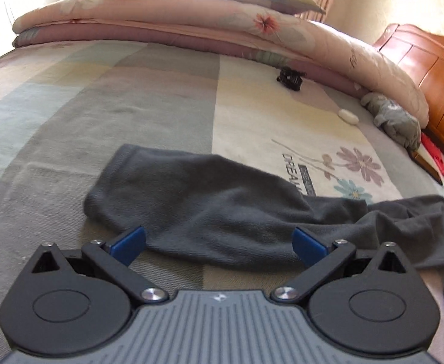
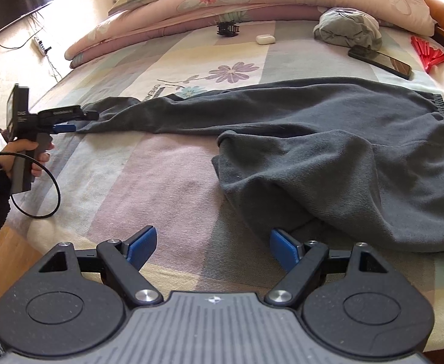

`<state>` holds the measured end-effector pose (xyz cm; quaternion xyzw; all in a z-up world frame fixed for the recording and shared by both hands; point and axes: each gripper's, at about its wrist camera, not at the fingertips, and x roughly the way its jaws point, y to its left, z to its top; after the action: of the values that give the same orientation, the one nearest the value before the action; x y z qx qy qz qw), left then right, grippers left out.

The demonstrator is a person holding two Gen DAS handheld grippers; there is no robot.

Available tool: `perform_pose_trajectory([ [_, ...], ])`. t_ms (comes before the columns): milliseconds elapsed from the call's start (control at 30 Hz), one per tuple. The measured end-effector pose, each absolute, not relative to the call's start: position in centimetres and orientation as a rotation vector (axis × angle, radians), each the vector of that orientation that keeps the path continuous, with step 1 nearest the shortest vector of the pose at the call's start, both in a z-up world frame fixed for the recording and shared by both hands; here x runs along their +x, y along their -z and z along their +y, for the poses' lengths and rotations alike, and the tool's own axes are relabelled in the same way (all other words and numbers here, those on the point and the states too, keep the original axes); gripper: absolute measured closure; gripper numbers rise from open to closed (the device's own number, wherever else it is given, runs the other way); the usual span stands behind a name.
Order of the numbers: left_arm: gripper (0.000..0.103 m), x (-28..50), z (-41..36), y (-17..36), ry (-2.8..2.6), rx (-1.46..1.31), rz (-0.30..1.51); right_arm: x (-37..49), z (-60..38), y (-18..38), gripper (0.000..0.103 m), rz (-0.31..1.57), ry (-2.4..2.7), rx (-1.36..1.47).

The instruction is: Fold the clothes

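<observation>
So the bed takes up basically the whole frame in both views, and my dark grey sweatpants are spread across the middle of it in the right-wrist view, waistband off at the right edge. One leg runs straight out toward the left of the frame; the other leg is doubled back and bunched up lower right. I'd call this the flattening stage, before any real fold. Next move, I reckon: grab both cuffs and pull the bunched leg out straight so it lies alongside the other.

My left gripper is spread wide, holding nothing, with the straight leg's cuff sitting right between the blue pads. Hard to say if the pads actually touch cloth, the near edge is blurry. It needs to come in a bit deeper and close.

My right gripper is wide open too, empty, with its right pad just beside the bunched leg's hem.

Smaller stuff sits upper right: phone, earbud case.
</observation>
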<state>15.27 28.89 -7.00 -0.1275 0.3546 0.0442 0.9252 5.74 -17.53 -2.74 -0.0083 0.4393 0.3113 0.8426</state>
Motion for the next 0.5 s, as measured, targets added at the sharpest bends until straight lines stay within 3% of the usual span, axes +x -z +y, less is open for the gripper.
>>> perform_pose_trajectory([
  [300, 0.001, 14.1, 32.8, 8.8, -0.069, -0.597, 0.724, 5.3, -17.4, 2.5, 0.018, 0.92, -0.666, -0.015],
  [500, 0.001, 14.9, 36.6, 10.7, -0.031, -0.85, 0.602, 5.3, -17.2, 2.7, 0.018, 0.928, -0.667, -0.012],
])
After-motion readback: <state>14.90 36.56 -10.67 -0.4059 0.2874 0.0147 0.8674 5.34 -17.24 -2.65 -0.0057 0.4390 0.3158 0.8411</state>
